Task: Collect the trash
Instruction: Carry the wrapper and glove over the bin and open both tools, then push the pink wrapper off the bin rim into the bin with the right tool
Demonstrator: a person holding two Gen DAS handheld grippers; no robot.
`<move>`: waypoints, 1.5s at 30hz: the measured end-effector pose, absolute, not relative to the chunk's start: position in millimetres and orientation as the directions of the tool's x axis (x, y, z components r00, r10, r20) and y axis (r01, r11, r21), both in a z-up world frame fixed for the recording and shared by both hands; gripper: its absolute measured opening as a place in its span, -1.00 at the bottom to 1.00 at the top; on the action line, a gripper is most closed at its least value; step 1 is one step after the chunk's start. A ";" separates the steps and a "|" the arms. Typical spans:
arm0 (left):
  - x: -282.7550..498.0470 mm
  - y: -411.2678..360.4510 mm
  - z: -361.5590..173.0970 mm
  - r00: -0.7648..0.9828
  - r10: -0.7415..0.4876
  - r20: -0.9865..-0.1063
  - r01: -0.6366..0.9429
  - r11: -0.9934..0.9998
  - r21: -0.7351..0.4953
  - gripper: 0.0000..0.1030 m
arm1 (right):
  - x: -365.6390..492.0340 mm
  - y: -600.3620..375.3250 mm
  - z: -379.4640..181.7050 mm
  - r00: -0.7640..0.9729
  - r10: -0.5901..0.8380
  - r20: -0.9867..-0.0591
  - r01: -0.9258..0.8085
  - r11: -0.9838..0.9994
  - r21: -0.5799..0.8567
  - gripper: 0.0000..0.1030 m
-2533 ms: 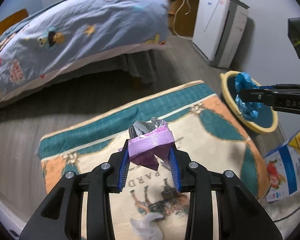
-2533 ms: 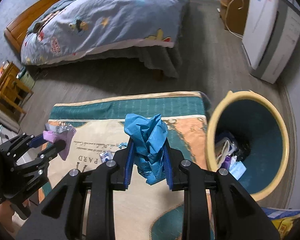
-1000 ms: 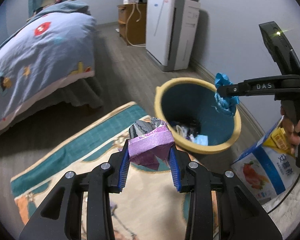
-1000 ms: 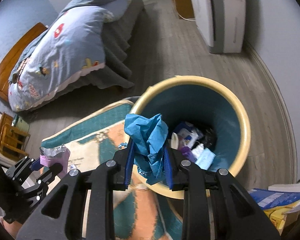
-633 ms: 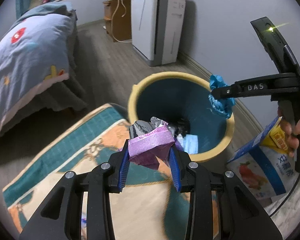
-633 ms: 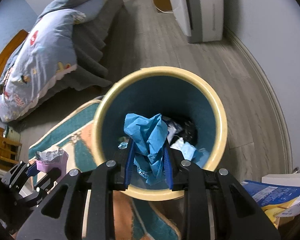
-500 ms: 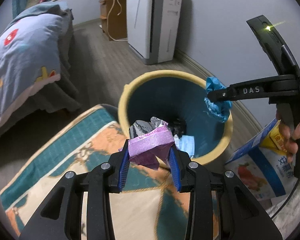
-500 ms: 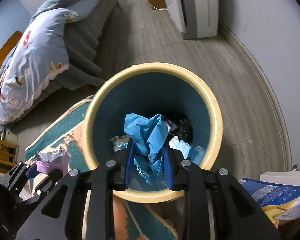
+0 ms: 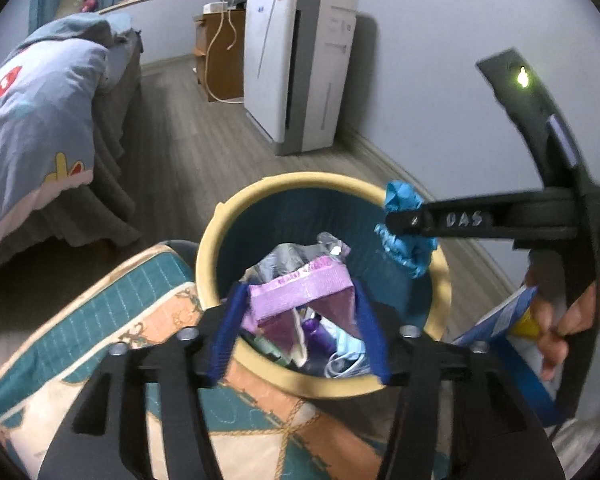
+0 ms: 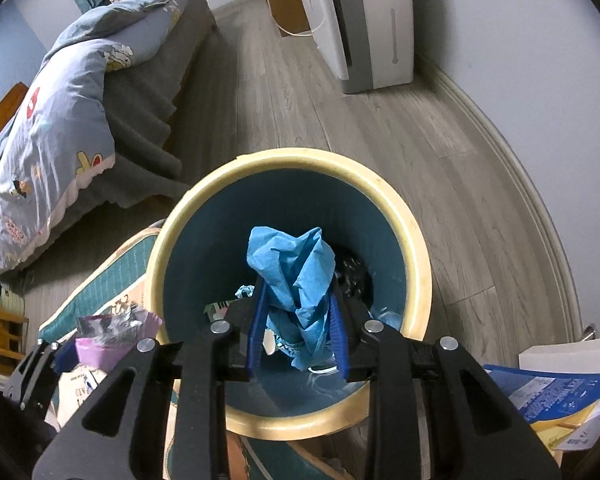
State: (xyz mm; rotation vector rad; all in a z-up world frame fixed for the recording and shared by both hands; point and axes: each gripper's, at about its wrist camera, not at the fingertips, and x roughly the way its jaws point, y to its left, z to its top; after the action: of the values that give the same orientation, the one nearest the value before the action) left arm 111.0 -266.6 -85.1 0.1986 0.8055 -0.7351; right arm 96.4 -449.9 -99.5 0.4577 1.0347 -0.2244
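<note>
Your left gripper (image 9: 300, 328) over bin (image 9: 440, 264) near rim, jaws opening, purple wrapper (image 9: 300, 292) loose between; your right gripper (image 10: 296, 332) jaws opening, blue wad (image 10: 296, 276) between pads above bin centre

Light: dim, even, you get no glare beyond the bin (image 10: 414, 236).
Edges: your fisheye bends them, corners black.

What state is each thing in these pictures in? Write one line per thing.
Bin: upright, open-topped, trash at the bottom.
Purple wrapper: crumpled, between the opening jaws, over the bin.
Blue paper: crumpled, between the opening jaws, over the bin.
Left gripper: jaws opening.
Right gripper: jaws opening.
Rug: flat, beside the bin.
</note>
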 end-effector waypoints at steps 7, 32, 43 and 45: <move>115.6 -261.0 -85.6 0.462 -0.514 -0.723 0.651 0.750 -0.116 0.44 | 96.1 -456.6 -103.6 0.485 0.015 -0.875 0.433 0.864 0.255 0.29; 95.6 -170.6 -53.8 0.587 -0.392 -0.708 0.540 0.841 -0.017 0.77 | 83.3 -416.7 -69.7 0.514 0.033 -0.857 0.376 0.889 0.260 0.86; 62.7 -80.0 -34.3 0.657 -0.297 -0.693 0.418 0.908 0.007 0.78 | 70.1 -366.6 -49.4 0.546 0.094 -0.832 0.299 0.906 0.299 0.88; 57.9 -61.7 -37.2 0.656 -0.284 -0.699 0.385 0.923 -0.014 0.78 | 69.9 -356.0 -52.4 0.538 0.125 -0.833 0.282 0.905 0.318 0.88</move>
State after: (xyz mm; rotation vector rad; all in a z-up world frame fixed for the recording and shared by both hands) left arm 57.9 -61.7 -37.2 0.1393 0.7671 -0.3803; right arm 69.9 -356.0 -52.4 0.4487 1.0070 -0.0970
